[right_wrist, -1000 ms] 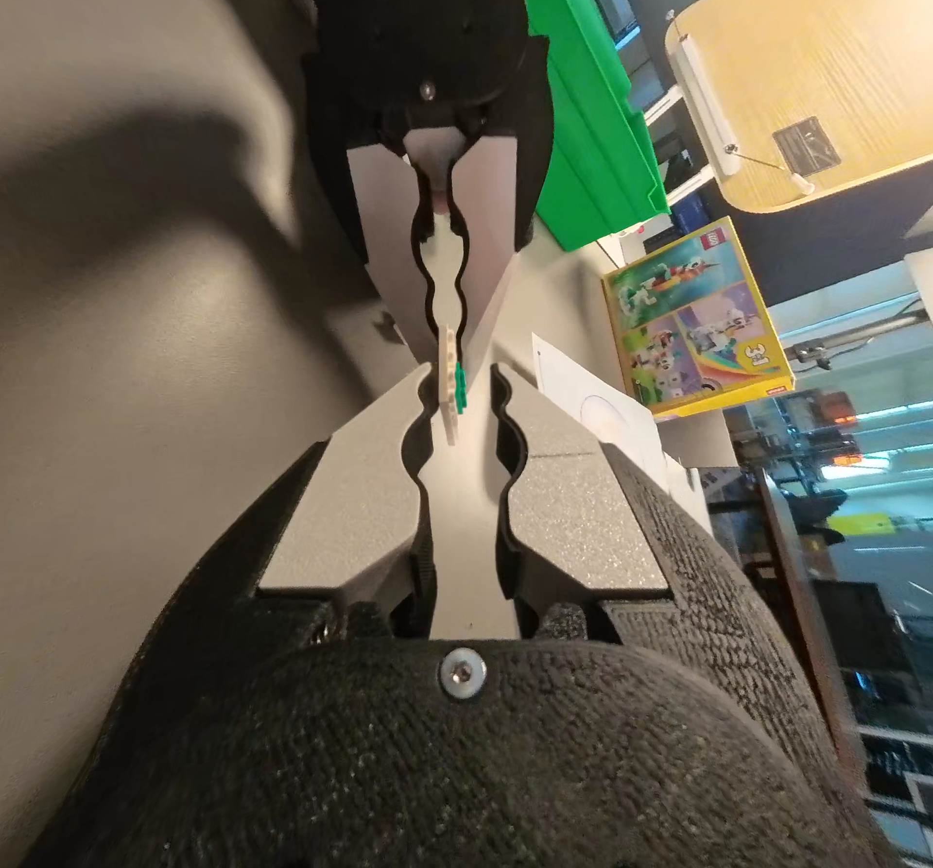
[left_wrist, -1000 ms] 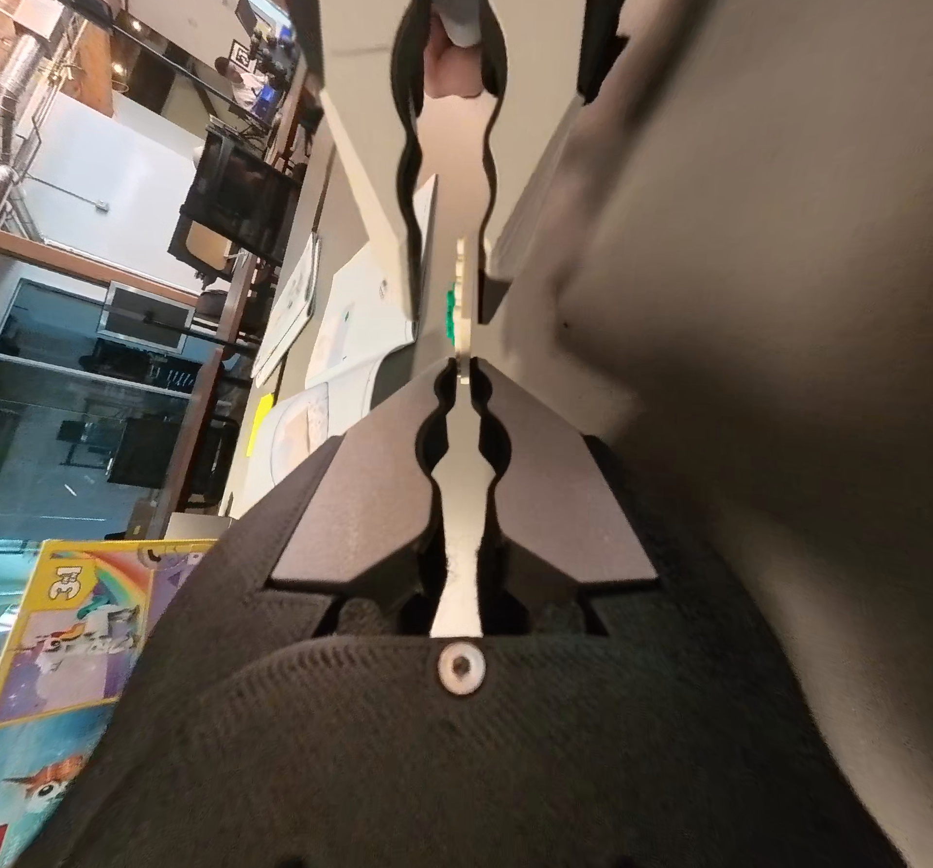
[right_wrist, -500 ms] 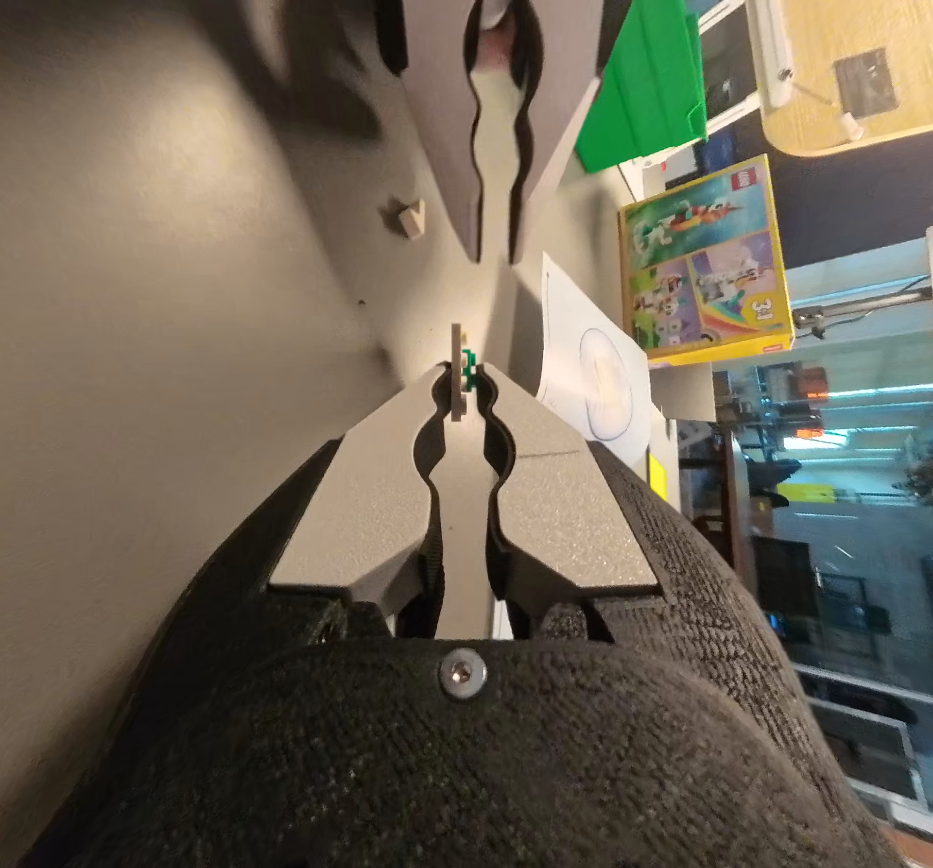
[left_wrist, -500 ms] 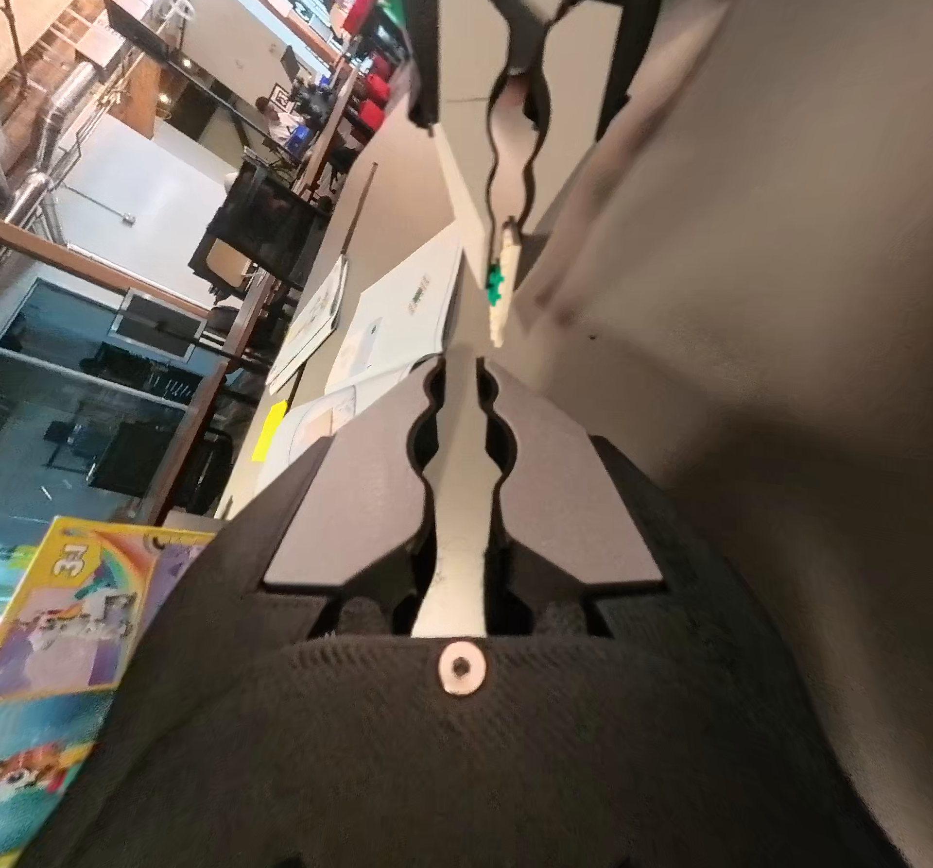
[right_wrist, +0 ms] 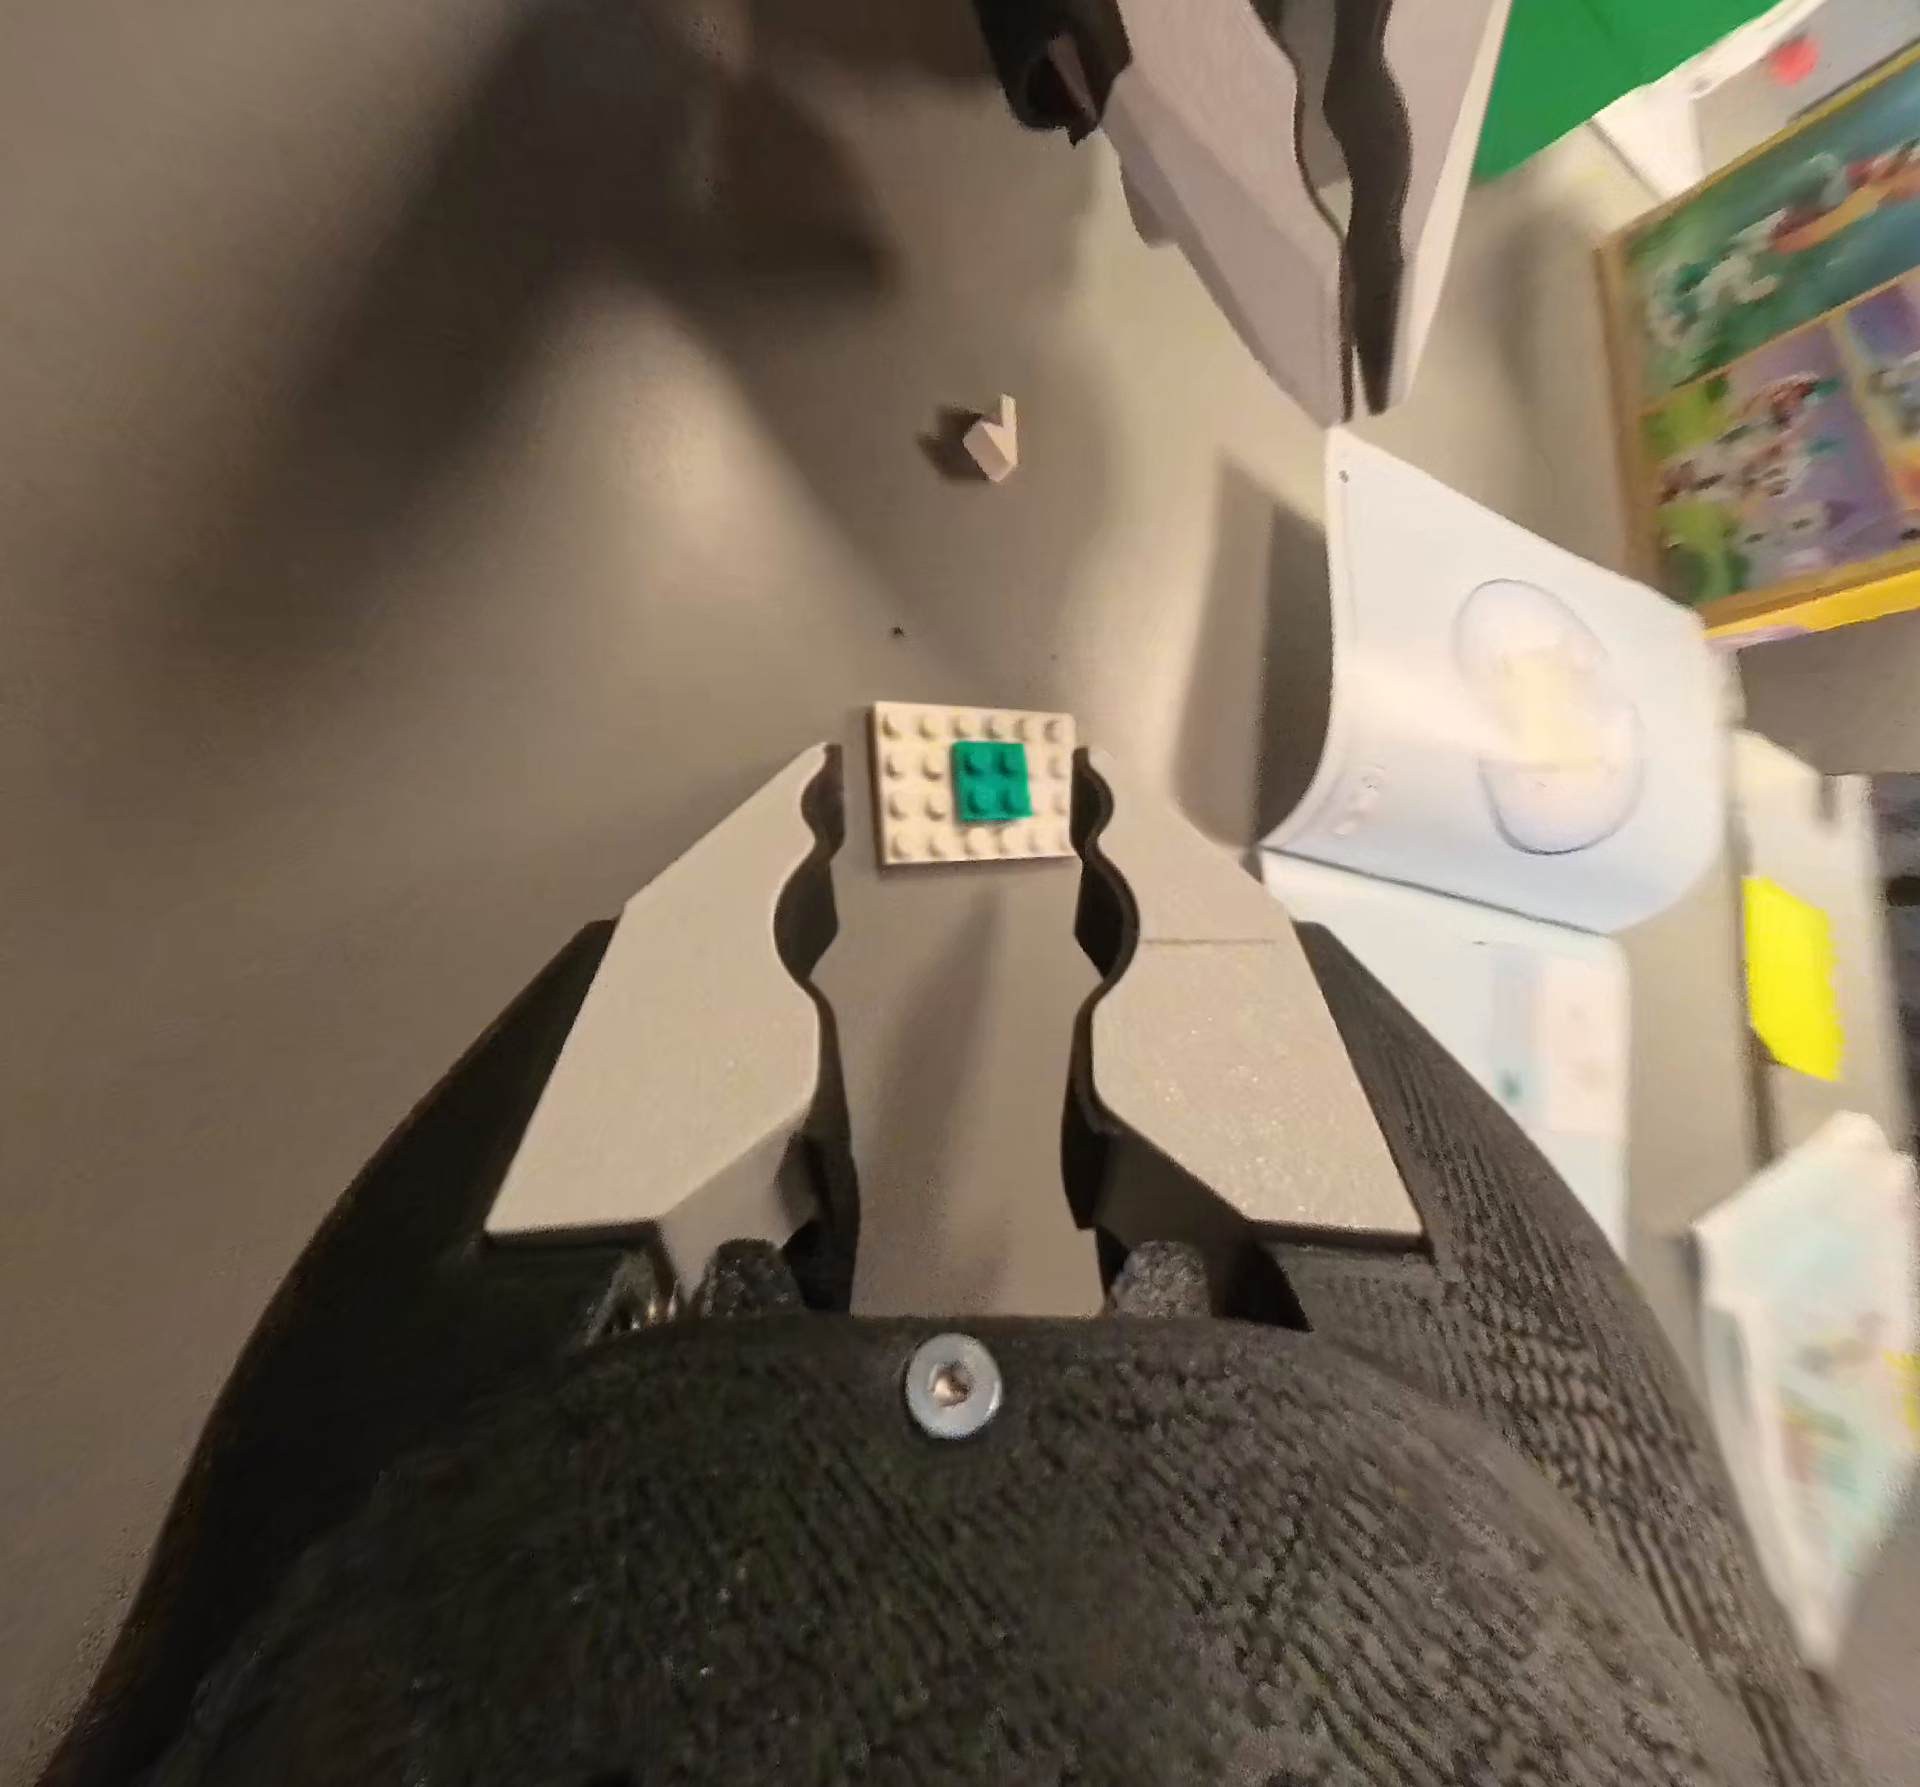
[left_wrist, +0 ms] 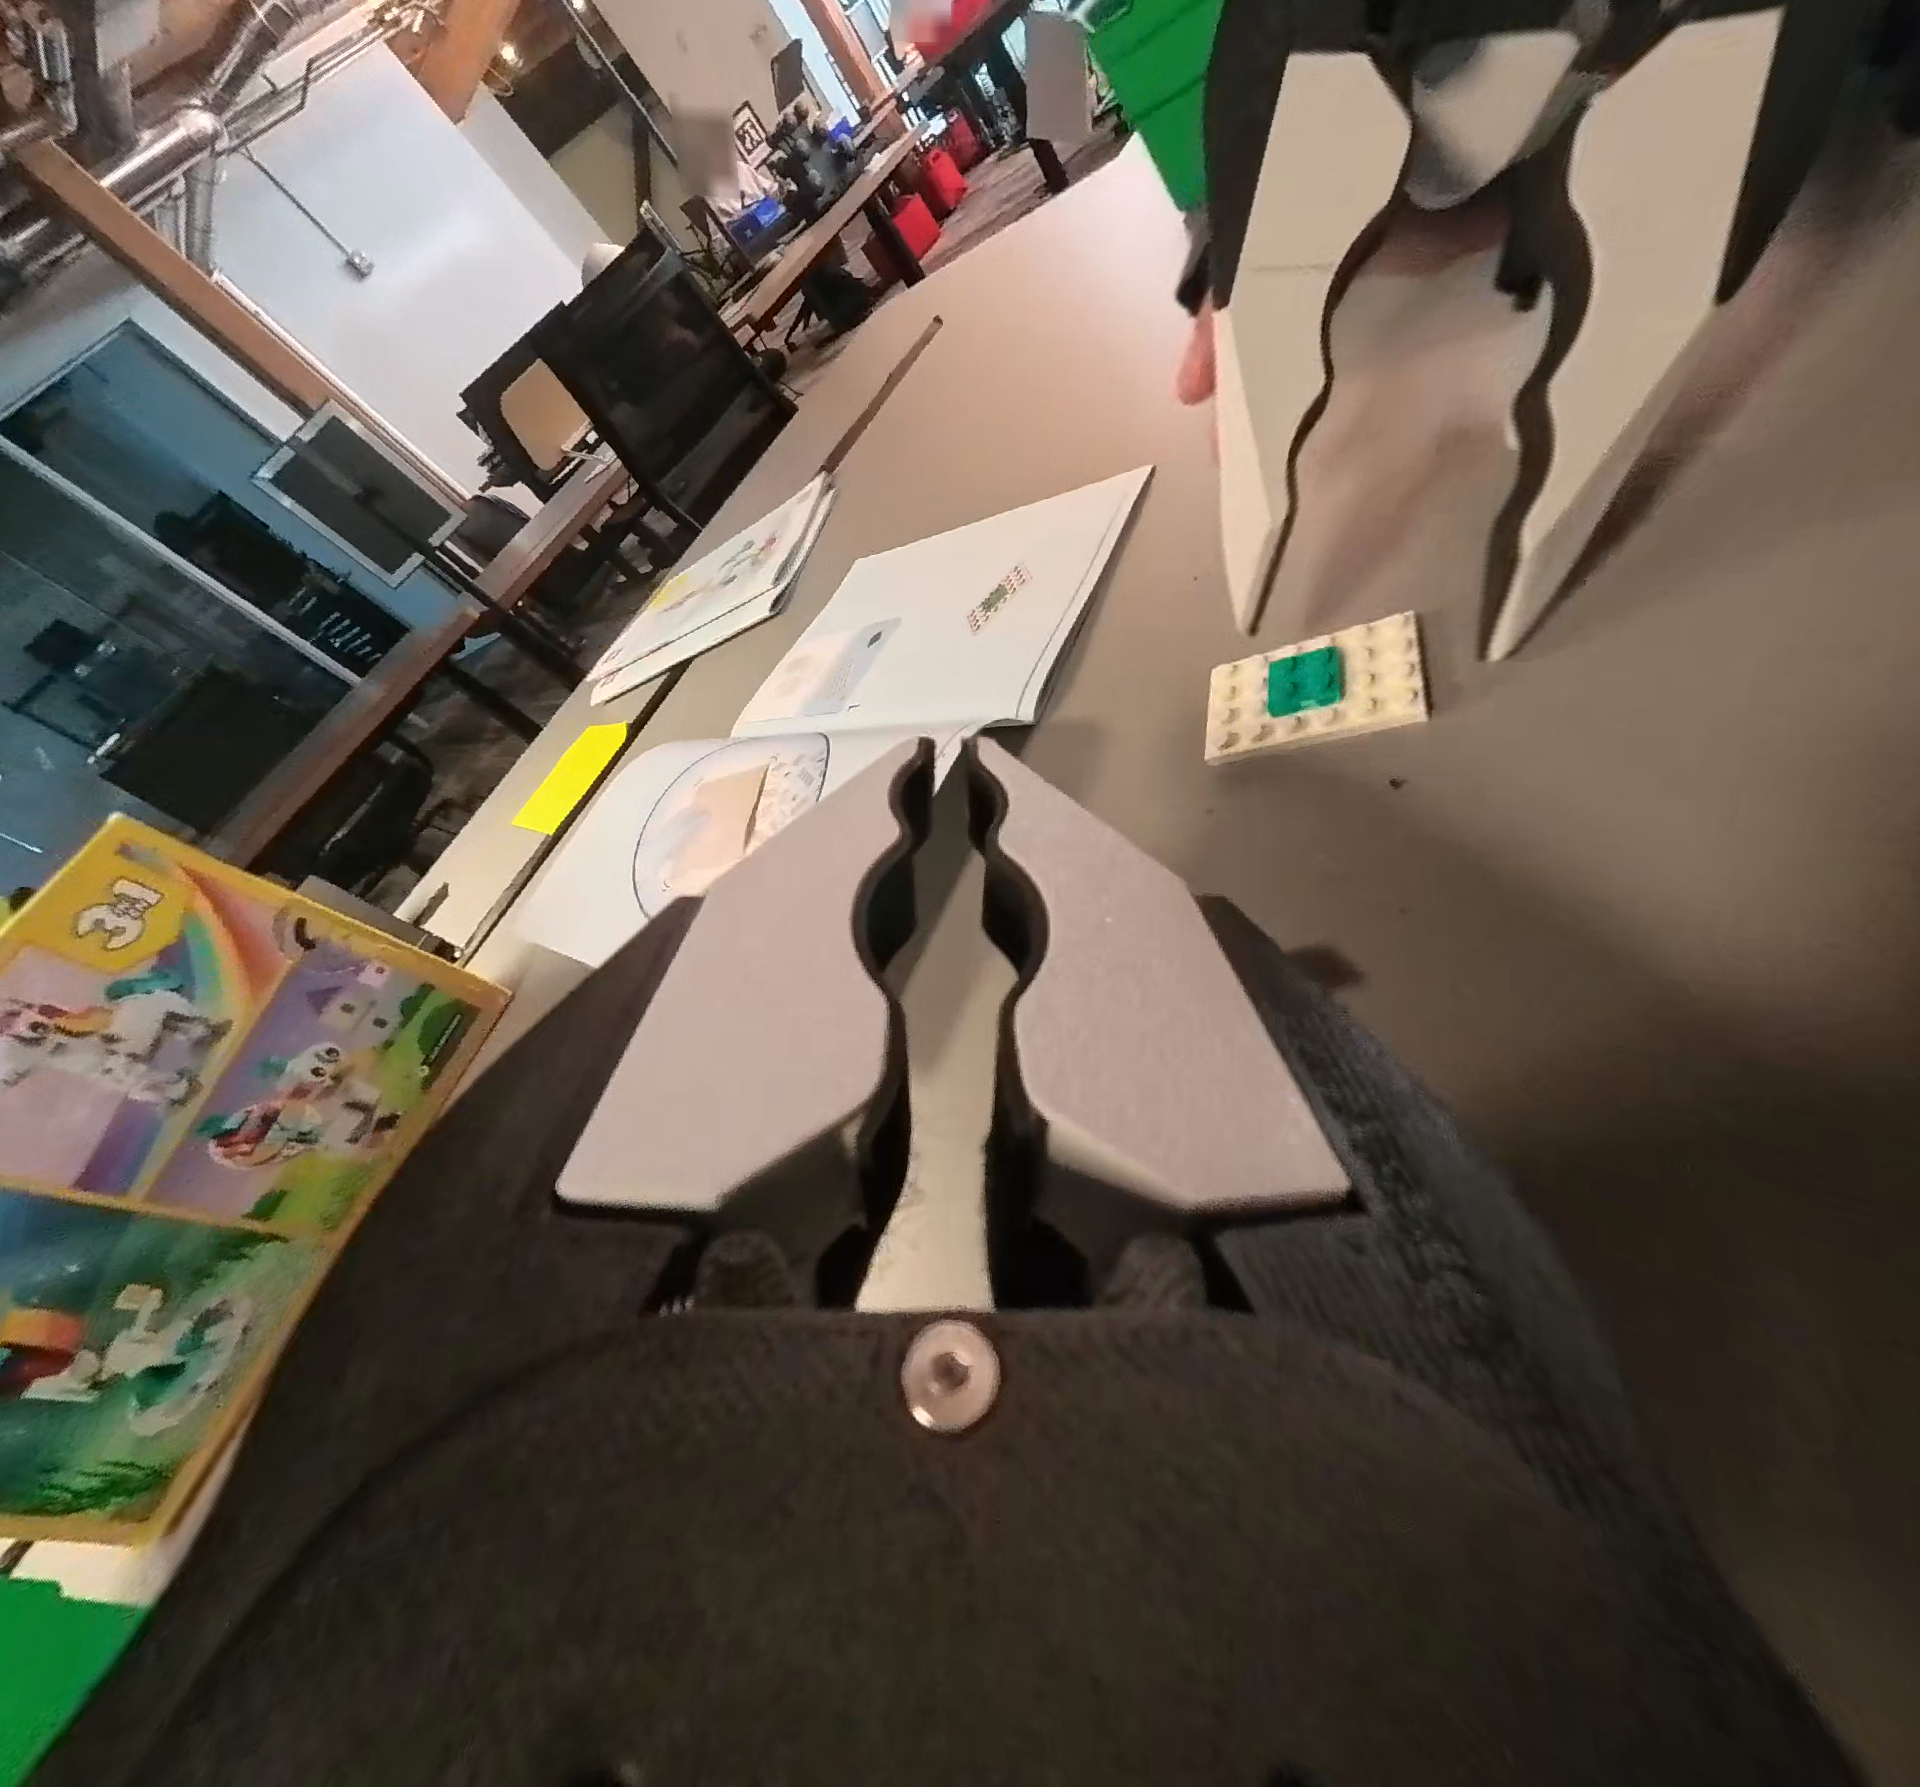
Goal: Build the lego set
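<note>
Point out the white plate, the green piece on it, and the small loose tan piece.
white plate (right_wrist: pixel 906 800), right wrist view, bare studs at its left side
green piece (right_wrist: pixel 990 781), right wrist view, middle of its studded top
tan piece (right_wrist: pixel 989 445), right wrist view, its angled body

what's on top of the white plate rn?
One small green square plate sits on the white plate, studs up, roughly mid-plate; the remaining studs are bare. The white plate lies flat on the grey table. Its underside is hidden.
</note>
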`<move>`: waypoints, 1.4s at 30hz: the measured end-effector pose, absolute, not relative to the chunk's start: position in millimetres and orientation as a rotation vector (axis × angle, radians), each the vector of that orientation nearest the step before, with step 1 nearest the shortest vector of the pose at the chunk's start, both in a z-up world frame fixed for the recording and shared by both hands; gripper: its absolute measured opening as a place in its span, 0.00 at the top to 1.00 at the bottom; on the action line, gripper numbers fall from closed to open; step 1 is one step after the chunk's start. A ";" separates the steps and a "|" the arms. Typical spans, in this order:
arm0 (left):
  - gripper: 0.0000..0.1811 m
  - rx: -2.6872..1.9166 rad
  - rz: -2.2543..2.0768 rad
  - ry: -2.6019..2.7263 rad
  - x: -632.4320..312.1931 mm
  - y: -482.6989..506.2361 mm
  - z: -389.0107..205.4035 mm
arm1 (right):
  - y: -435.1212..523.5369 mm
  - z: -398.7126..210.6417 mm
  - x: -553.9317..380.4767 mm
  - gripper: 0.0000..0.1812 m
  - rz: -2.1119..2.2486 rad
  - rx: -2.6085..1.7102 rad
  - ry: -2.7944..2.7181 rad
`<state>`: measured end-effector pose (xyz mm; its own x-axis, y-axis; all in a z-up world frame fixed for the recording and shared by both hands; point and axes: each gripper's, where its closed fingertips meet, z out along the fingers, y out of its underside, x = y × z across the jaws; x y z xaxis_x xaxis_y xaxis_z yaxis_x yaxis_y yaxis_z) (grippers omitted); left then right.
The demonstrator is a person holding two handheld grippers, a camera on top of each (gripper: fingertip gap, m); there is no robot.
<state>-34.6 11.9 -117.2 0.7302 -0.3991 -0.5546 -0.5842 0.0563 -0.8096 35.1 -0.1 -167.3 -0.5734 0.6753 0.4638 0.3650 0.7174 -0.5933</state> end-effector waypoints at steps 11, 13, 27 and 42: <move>0.99 -1.609 0.134 0.763 -40.3 14.4 -117.4 | 86.8 -95.1 23.0 0.89 0.836 -1.057 -1.504; 0.99 -1.610 0.140 0.770 -39.6 14.2 -118.3 | 117.5 -91.4 28.9 0.93 0.657 -1.092 -1.380; 1.00 -1.687 -0.195 0.900 40.6 53.5 -109.9 | 184.1 -66.3 77.4 1.00 0.200 -1.021 -0.942; 0.83 -1.978 -0.355 1.179 78.6 145.2 -170.0 | 192.9 -60.9 84.9 1.00 0.334 -1.027 -0.902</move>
<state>78.6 145.2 -170.0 0.5281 -0.8360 -0.1488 -0.6149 -0.2556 -0.7460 84.9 192.9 -60.9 0.6087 0.6259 0.4876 0.1578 0.5067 -0.8475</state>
